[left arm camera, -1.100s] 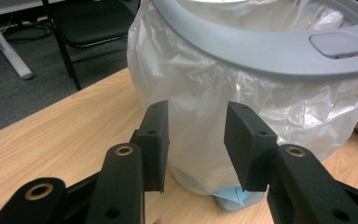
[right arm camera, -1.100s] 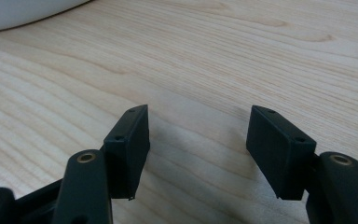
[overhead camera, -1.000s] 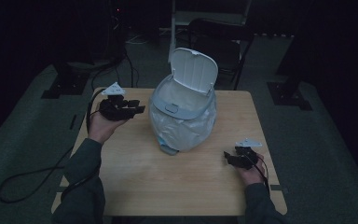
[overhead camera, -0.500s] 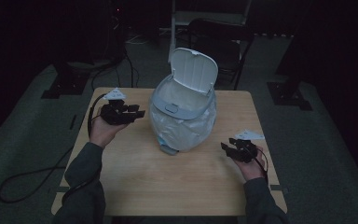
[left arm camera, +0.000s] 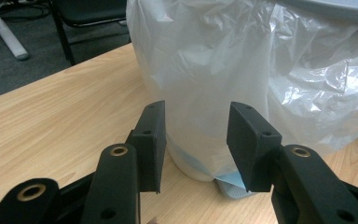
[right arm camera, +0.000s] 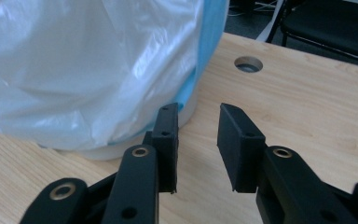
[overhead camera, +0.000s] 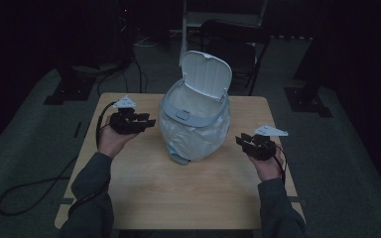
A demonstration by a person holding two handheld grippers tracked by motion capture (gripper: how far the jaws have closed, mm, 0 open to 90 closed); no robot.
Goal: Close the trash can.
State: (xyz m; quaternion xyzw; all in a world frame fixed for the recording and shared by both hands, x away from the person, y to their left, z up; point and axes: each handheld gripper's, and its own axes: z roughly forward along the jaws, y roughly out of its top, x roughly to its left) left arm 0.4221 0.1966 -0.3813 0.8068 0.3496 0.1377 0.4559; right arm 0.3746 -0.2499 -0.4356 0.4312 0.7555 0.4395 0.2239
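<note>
Bin (overhead camera: 193,124), lid up and wrapped in a crinkled plastic bag (left arm camera: 223,70), stood mid-table (overhead camera: 144,198) between both grippers. The bag veiled its walls, and its base was hard to make out. The left gripper (left arm camera: 196,140) held its jaws apart with nothing between them, just short of the bag. The right gripper (right arm camera: 196,147), beside the bin, had just been narrowing its jaws, also on nothing. The dim room swallowed the surroundings.

Black chair (overhead camera: 238,37) behind wooden table (overhead camera: 178,193).
</note>
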